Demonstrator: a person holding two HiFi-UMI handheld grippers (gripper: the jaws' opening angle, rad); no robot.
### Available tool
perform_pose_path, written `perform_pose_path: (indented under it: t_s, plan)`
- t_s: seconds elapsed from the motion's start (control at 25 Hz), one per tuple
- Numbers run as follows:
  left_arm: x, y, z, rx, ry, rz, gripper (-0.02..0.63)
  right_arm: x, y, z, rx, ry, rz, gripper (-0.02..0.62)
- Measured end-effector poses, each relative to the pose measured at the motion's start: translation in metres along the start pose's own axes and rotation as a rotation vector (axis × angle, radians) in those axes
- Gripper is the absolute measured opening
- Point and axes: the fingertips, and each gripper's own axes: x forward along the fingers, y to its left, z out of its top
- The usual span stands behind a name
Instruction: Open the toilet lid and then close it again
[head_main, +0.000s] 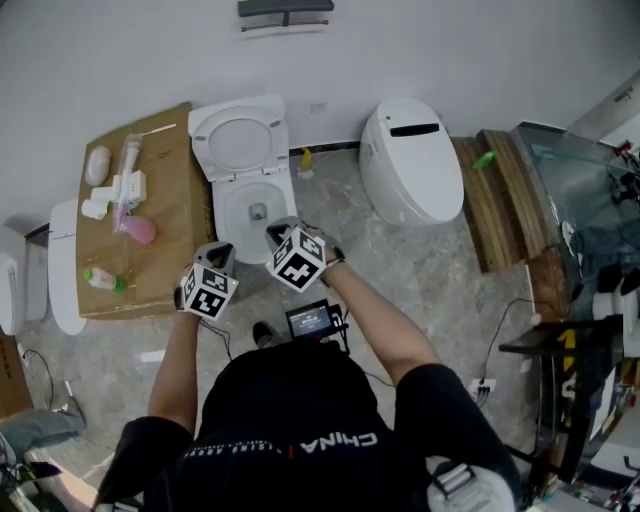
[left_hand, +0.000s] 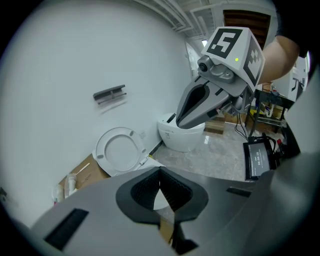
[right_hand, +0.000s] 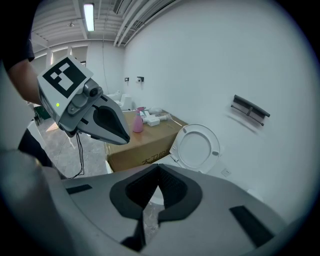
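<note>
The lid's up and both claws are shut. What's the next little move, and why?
Probably reach the right gripper forward to the top edge of the lid to tip it down. The lid stands raised against the wall, so only closing seems left, and both this and the left gripper hover shut and empty near the bowl.

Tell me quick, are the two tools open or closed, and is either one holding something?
Left tool: closed, holding nothing.
Right tool: closed, holding nothing.

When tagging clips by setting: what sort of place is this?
Likely a test room, not a bathroom: an open toilet, a closed toilet and a cardboard box line one wall.
</note>
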Motion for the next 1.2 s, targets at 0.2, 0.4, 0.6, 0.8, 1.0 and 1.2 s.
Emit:
perform_pose_path:
  t_s: [0.2,0.4,0.6,0.8,1.0,1.2]
  plan:
    - [0.004,-0.002,0.002,0.003,0.011,0.01,0.011,0.0,-0.005,-0.005,-0.01,-0.001,0.01,0.014]
    - [0.009,0.0,0.008,-0.018,0.027,0.042,0.011,-0.005,-0.02,-0.014,-0.018,-0.005,0.018,0.014]
    - [0.015,-0.003,0.014,-0.07,0.044,0.081,0.011,-0.009,-0.037,-0.034,-0.029,-0.002,0.044,0.015]
    - [0.024,-0.009,0.013,-0.088,0.071,0.106,0.011,-0.001,-0.05,-0.043,-0.013,-0.006,0.079,0.015]
    - [0.036,-0.003,0.004,-0.069,0.104,0.094,0.011,0.013,-0.05,-0.044,-0.032,0.001,0.099,0.015]
    - [0.065,0.032,0.014,-0.06,0.076,0.072,0.011,0.04,-0.077,-0.035,0.0,0.016,0.083,0.015]
